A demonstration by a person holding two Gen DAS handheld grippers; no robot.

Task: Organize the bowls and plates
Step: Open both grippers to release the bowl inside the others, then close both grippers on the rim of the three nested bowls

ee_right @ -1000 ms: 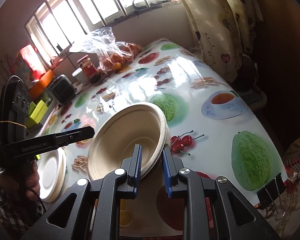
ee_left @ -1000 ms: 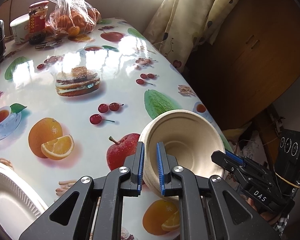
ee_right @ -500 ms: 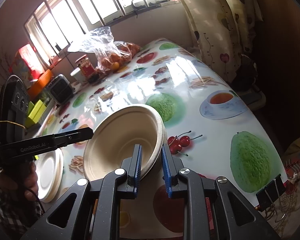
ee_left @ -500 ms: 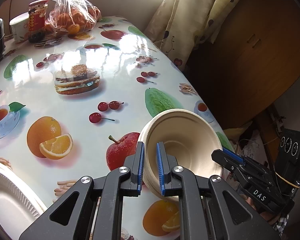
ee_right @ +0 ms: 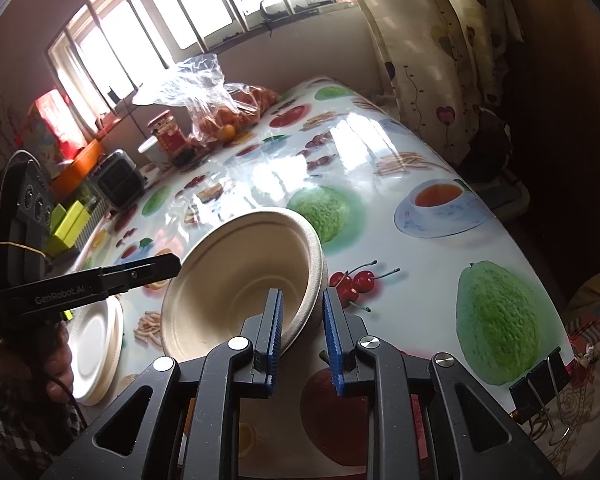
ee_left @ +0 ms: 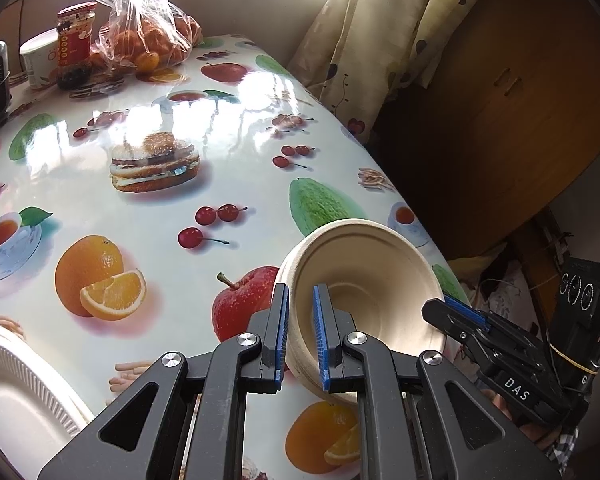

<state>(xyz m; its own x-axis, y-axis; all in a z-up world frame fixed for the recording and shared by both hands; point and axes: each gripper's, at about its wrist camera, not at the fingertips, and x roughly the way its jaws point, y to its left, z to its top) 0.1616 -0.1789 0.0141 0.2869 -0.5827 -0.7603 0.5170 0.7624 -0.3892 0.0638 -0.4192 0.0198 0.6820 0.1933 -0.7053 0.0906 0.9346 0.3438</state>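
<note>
We found the beige pulp bowl [ee_left: 364, 292] tipped on edge near the table's [ee_left: 220, 184] right-hand edge, mouth facing back toward both cameras, base pointing away. The left gripper [ee_left: 300, 332] pinched its rim on one side and the right gripper [ee_right: 300, 334] pinched the opposite side, jaws narrow on the wall. Its lower rim was hidden behind the fingers. The bowl looked matte, moulded, round. A stack of white ribbed plates [ee_right: 96, 344] sat at the near left corner, cut off in the left view. The glossy fruit-print cloth glared.
</note>
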